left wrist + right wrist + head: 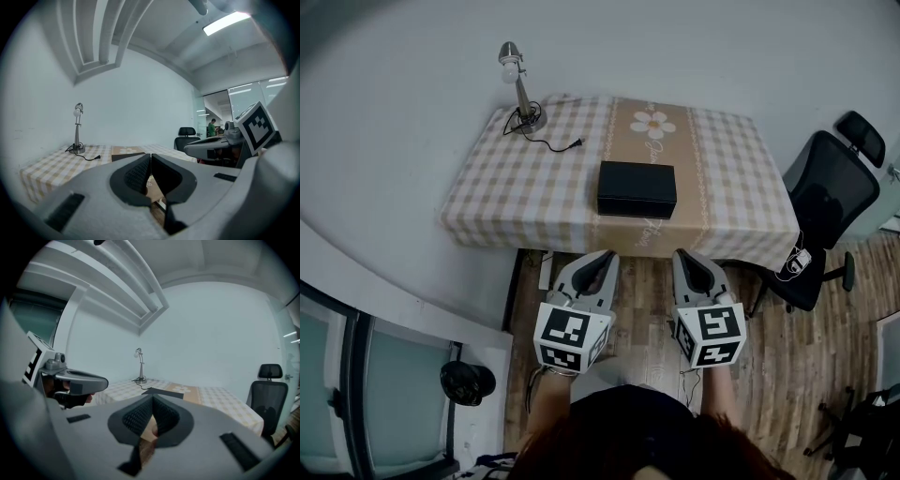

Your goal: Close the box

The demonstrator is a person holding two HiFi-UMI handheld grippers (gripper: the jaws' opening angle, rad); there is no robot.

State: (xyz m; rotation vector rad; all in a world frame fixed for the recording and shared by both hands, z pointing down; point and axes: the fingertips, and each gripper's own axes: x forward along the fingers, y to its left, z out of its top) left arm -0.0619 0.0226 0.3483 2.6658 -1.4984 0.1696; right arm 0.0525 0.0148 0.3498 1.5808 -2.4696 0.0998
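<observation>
- The only writing I can find is cursive lettering on the beige runner (654,150) below a printed daisy, too small for me to read. The cubes on my grippers carry black-and-white square markers, no words.
- The box (637,188) is plain black, rectangular and low. Its top is flat and level, and it sits on the runner near the table's front edge.
- My left gripper (607,255) has its jaws pressed together with nothing between them. It hangs short of the table, above the floor.
- My right gripper (682,255) is likewise pressed closed and empty, just beside the left.
- The table (497,192) wears a beige-and-white checked cloth. A desk lamp (517,89) stands at its far left corner, its cord (558,143) trailing loose.
- The room has pale walls and a wood-plank floor (787,366), with a black office chair (825,216) at the right.
</observation>
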